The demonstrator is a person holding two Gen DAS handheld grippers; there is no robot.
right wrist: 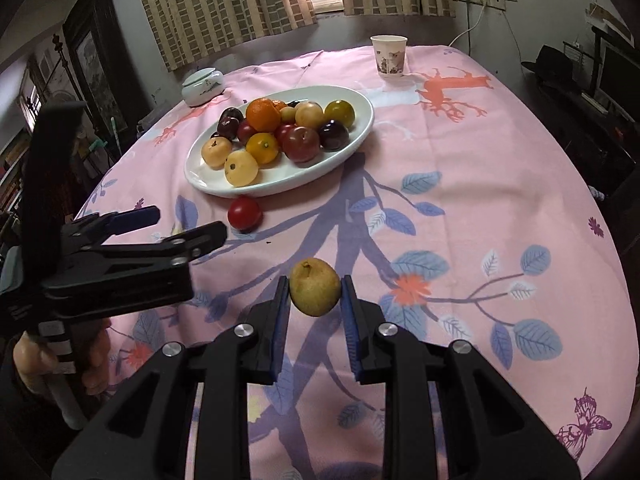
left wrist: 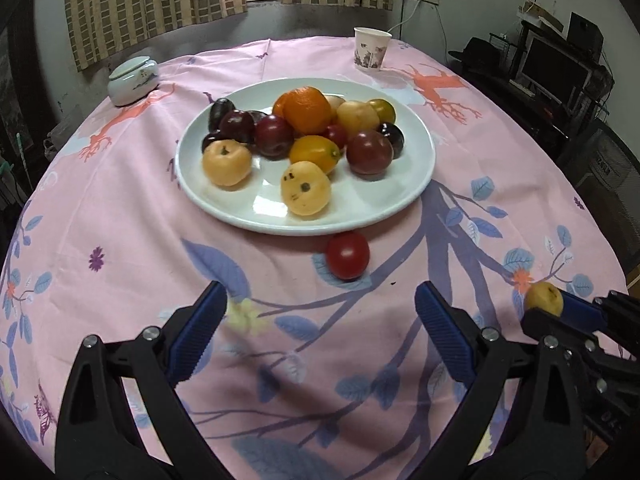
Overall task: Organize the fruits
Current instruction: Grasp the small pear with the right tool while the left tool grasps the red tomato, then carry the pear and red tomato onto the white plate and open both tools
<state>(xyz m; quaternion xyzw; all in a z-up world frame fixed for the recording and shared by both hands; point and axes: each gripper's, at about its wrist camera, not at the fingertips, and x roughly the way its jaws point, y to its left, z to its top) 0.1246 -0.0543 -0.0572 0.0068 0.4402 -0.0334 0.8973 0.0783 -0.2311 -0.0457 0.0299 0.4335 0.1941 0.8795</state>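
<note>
Right gripper (right wrist: 315, 286): clamping yellow fruit (right wrist: 315, 286); left gripper (left wrist: 320, 320): spread, empty

one plate (left wrist: 416, 184), one paper cup (left wrist: 370, 49), one lidded jar (left wrist: 134, 80), two grippers (left wrist: 320, 320) (right wrist: 315, 304)

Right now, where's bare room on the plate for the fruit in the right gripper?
The white plate is bare along its near rim, in front of the two pale yellow fruits and right of them below the dark red plum. Middle and far half are crowded. A red tomato on the tablecloth blocks the near edge. The right gripper holds the small pear.
</note>
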